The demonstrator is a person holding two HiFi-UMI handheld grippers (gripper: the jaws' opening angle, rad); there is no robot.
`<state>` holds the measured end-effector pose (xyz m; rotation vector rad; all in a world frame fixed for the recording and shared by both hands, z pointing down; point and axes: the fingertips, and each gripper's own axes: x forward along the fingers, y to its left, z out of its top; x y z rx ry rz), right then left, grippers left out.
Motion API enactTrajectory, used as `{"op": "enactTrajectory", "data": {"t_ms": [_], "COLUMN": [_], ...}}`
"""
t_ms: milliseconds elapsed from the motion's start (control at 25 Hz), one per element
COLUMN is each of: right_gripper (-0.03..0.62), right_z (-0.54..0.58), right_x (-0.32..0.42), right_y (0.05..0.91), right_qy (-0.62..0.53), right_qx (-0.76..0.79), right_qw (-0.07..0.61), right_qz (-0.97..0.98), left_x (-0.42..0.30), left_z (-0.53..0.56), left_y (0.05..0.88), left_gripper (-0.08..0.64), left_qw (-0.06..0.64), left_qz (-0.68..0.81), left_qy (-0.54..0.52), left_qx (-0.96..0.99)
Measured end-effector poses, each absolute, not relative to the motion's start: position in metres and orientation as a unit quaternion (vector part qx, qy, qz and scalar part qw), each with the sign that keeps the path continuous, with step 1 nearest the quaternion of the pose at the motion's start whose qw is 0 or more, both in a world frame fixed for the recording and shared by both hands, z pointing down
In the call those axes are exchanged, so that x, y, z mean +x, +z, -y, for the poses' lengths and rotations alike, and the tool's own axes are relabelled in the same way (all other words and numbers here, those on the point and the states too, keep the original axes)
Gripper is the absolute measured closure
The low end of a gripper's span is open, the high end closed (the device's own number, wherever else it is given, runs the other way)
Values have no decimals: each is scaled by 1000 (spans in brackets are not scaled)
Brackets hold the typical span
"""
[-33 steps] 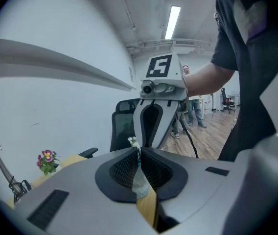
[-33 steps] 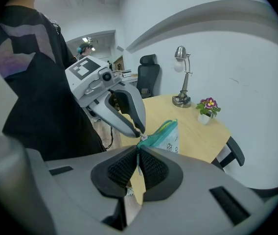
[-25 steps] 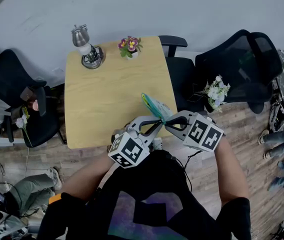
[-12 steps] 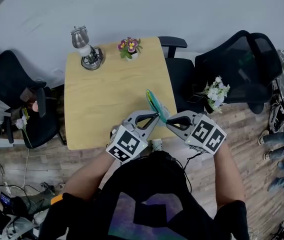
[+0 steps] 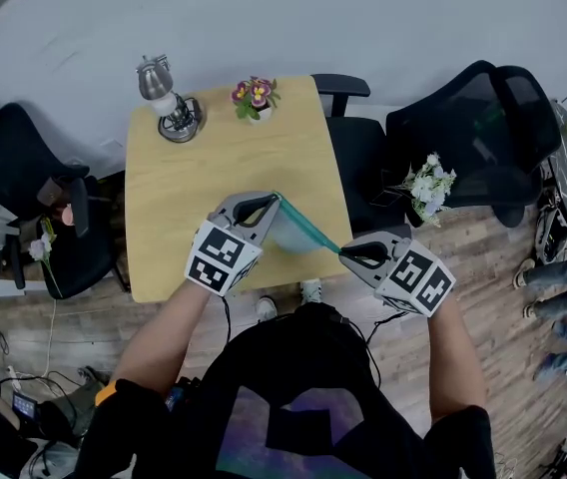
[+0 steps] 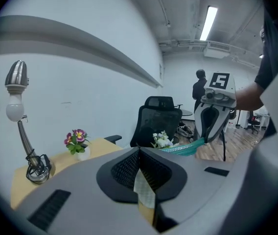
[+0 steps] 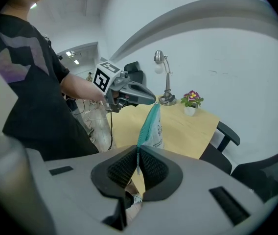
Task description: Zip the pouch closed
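A teal pouch [image 5: 291, 232] hangs stretched above the near right corner of the wooden table [image 5: 204, 168], its zipper edge [image 5: 308, 225] taut between my two grippers. My left gripper [image 5: 272, 198] is shut at the edge's far left end, with a pale tab [image 6: 144, 192] pinched between its pads. At the near right end my right gripper [image 5: 343, 252] is shut on the teal edge. The right gripper view looks along that edge [image 7: 144, 126] to the left gripper [image 7: 129, 93]. In the left gripper view the zipper [image 6: 180, 150] runs to the right gripper [image 6: 212, 121].
A desk lamp [image 5: 169, 103] and a small flower pot [image 5: 254, 95] stand at the table's far edge. Black office chairs [image 5: 463, 128] sit to the right, one holding white flowers [image 5: 428, 183], and another chair [image 5: 24, 188] is on the left. Bags lie on the floor.
My left gripper has slid left, away from the right one, along the pouch's top edge. The pouch, bunched before, now hangs spread out and taut. The right gripper has barely moved.
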<state>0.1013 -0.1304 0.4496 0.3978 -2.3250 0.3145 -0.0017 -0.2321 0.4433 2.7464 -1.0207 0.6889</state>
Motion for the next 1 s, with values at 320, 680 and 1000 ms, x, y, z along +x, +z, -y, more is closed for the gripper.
{"op": "enactTrajectory", "data": {"t_ms": [320, 680, 1000], "right_gripper": [563, 563, 557], "right_z": [152, 170, 177], "right_x": [109, 104, 101], "right_y": [452, 460, 466], "right_qy": [122, 122, 123], "right_qx": [187, 200, 225], "right_qw": [368, 375, 371], "right_qz": [902, 897, 893], "left_x": [-5, -17, -23], "left_z": [239, 246, 243], "left_y": [447, 457, 465], "left_gripper": [552, 551, 549], "left_qw": [84, 104, 107], "left_qz": [352, 373, 384], "left_qy": [221, 218, 220], "left_qx": [906, 896, 891]}}
